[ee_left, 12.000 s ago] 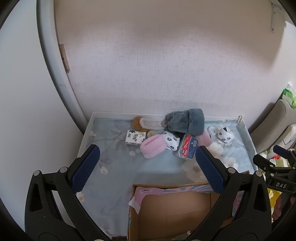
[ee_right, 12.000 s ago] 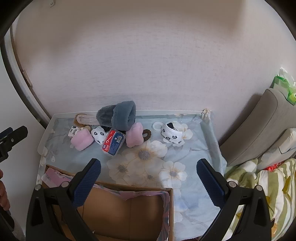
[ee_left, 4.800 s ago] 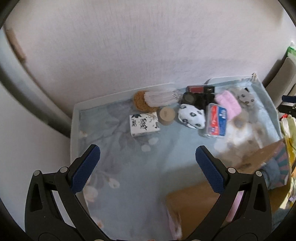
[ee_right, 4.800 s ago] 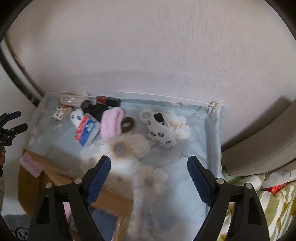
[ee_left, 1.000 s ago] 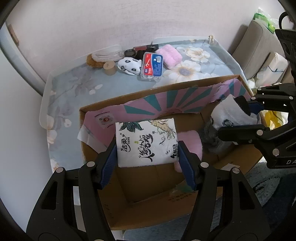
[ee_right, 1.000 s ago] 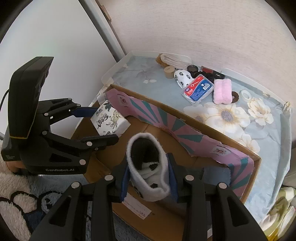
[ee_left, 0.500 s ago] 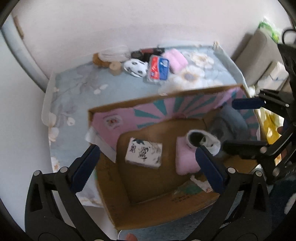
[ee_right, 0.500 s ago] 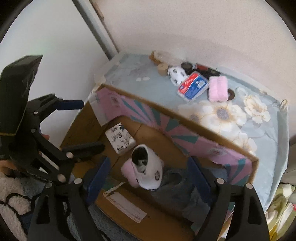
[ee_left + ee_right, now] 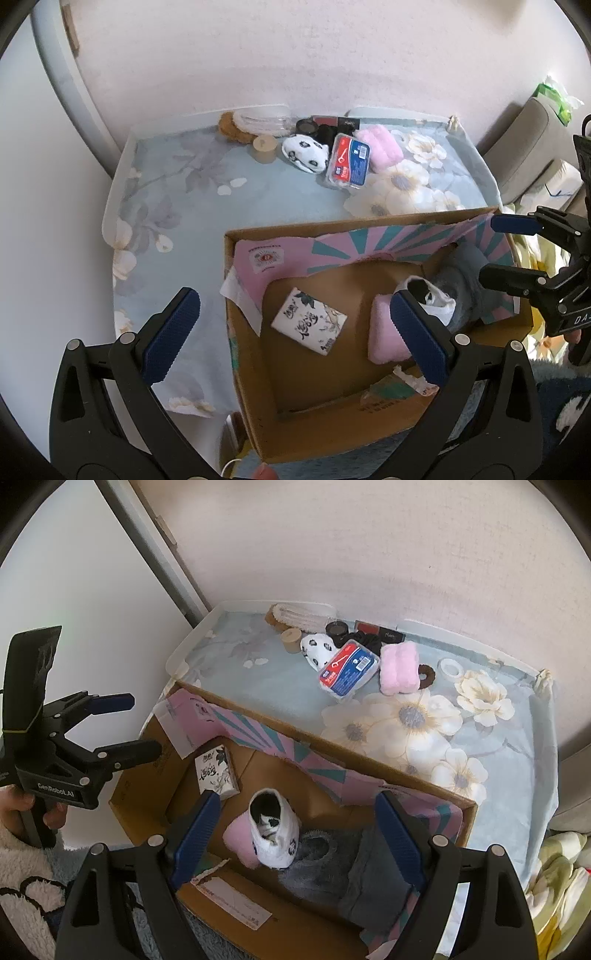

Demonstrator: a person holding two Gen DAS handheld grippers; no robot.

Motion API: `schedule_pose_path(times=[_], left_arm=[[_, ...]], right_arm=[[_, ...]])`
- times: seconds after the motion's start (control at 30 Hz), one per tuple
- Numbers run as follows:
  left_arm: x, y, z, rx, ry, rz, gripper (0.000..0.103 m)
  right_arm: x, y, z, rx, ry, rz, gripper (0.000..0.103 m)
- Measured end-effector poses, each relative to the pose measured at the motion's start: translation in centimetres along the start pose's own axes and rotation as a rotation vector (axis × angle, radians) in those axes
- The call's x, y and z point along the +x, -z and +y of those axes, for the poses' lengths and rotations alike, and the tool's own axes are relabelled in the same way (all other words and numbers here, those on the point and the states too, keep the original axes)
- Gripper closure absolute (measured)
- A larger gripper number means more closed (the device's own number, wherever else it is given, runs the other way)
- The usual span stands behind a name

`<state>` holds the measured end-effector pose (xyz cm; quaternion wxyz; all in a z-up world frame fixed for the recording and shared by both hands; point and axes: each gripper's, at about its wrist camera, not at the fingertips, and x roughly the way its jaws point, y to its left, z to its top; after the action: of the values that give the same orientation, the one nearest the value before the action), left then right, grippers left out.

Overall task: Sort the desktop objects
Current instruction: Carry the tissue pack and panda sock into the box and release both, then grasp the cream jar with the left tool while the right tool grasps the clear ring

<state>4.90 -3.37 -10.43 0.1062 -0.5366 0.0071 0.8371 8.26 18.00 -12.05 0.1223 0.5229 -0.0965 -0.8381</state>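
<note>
On the floral surface (image 9: 192, 192) I see a spotted sock (image 9: 305, 152), a red-and-blue packet (image 9: 348, 161) and a pink roll (image 9: 380, 148) clustered near the wall; the cardboard box (image 9: 147, 771) holds the printed tissue pack (image 9: 309, 321), lying flat, beside a pink item (image 9: 384, 332) and a spotted sock (image 9: 275, 834); both tools — left tool (image 9: 295, 339), right tool (image 9: 295, 834) — gape wide, gripping nothing, above the box.

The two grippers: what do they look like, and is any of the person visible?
Both are black plastic frames with silver bolts and blue ribbed pads on the fingers. The left gripper has "GenRobot.AI" in white and a black block on top. The right gripper shows partial lettering, "DA". A hand in a fluffy white sleeve grips the left handle.
</note>
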Motion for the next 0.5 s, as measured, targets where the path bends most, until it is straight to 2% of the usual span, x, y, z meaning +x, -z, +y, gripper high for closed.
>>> schedule_pose_path(times=[0.27,0.5], left_arm=[[-1.0,-1.9,0.9,0.057,-0.036,-0.049,0.0],[-1.7,-5.7,2.5,0.133,-0.047,-0.119,0.0]], right_arm=[[-1.6,-1.3,-1.3,0.017,0.022,-0.04,0.02],[-3.9,-3.8,-4.2,0.051,0.096,-0.111,0.02]])
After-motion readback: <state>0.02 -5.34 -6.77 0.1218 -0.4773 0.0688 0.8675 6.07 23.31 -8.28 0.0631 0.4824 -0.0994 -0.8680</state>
